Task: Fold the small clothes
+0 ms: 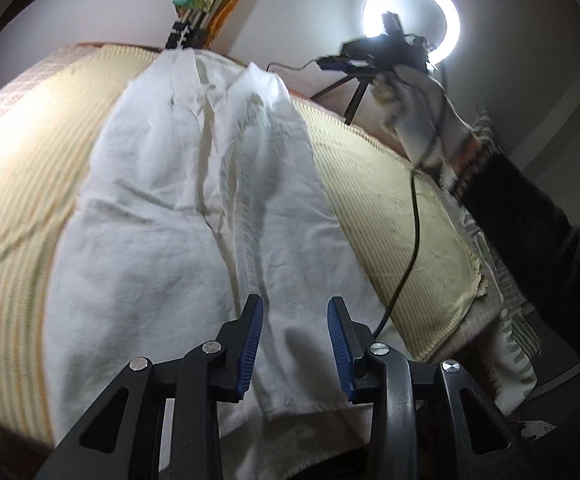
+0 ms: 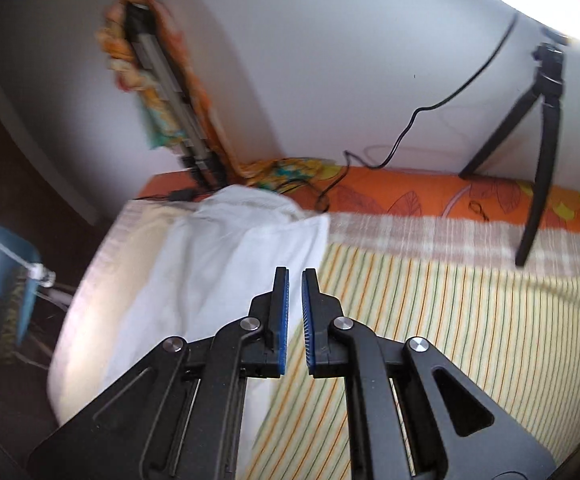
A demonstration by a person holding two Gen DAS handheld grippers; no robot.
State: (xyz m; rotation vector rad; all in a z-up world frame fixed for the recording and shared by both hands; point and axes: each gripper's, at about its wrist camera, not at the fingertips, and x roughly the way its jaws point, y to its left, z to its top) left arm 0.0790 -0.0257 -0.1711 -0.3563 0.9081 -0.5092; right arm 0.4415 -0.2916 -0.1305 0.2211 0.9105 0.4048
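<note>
A white garment (image 1: 177, 200) lies spread on the striped sheet (image 1: 390, 200) of the bed. The left gripper (image 1: 296, 344) hovers over its near edge, fingers spread, empty. The right gripper (image 2: 294, 320) hangs above the sheet, fingers slightly parted, holding nothing.

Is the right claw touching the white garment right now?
Apart. The left wrist view shows the right claw raised in the air beyond the white garment, with wall and ring light behind it and nothing between its fingers.

Our left gripper (image 1: 294, 344) black-armed with ribbed blue pads and silver rivets, our right gripper (image 2: 294, 320) the same build, our right hand (image 1: 422, 120) white-gloved, dark sleeve (image 1: 530, 216), patterned cuff.
</note>
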